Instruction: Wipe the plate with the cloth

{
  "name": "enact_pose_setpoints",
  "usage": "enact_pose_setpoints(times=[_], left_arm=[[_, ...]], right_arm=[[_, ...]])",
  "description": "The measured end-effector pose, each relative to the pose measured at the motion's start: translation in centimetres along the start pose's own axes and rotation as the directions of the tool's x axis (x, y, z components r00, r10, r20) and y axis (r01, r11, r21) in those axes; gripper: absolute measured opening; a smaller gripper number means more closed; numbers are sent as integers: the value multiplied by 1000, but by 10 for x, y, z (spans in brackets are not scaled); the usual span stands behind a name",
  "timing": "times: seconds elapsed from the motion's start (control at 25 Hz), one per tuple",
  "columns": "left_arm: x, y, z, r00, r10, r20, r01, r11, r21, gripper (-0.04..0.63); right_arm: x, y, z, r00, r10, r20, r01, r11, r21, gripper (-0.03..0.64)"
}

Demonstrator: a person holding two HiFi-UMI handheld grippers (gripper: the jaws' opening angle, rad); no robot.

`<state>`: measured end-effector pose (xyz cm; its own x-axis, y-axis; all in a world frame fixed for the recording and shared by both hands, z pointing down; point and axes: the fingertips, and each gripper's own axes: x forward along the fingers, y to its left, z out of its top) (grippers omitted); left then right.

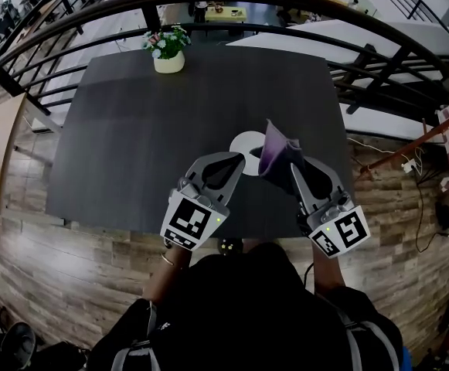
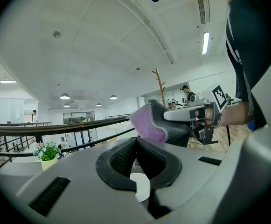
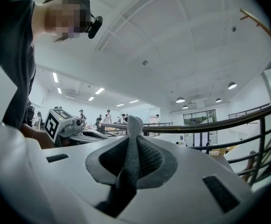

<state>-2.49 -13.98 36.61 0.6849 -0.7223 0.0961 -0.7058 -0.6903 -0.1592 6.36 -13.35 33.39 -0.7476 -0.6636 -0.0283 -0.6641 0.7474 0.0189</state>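
Note:
A small white plate shows over the near middle of the dark table. My left gripper is shut on the plate's near rim, and a white sliver of the plate sits between its pads in the left gripper view. A purple and grey cloth hangs just right of the plate, touching or overlapping its right edge. My right gripper is shut on the cloth, and a fold of the cloth stands up between its pads. The cloth is close in front of the left gripper.
A white pot of flowers stands at the table's far edge. Dark curved railings run behind and to the right of the table. Wooden floor lies below its near edge, and cables lie on the floor at right.

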Motion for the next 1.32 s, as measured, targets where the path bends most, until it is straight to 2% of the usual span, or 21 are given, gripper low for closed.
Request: enact_pose_setpoints(times=[0.44, 0.88, 1.32], left_arm=[[-4, 1, -1, 1000, 9, -3, -9, 1000, -10, 8], [-1, -1, 4, 1000, -2, 6, 2, 1000, 14, 8], [25, -23, 13, 1000, -23, 4, 23, 999, 32, 8]], right_arm=[[7, 10, 0, 999, 29, -19, -29, 999, -27, 43], [3, 9, 0, 1000, 17, -11, -17, 999, -32, 43], [-22, -16, 1, 1000, -10, 2, 10, 1000, -27, 43]])
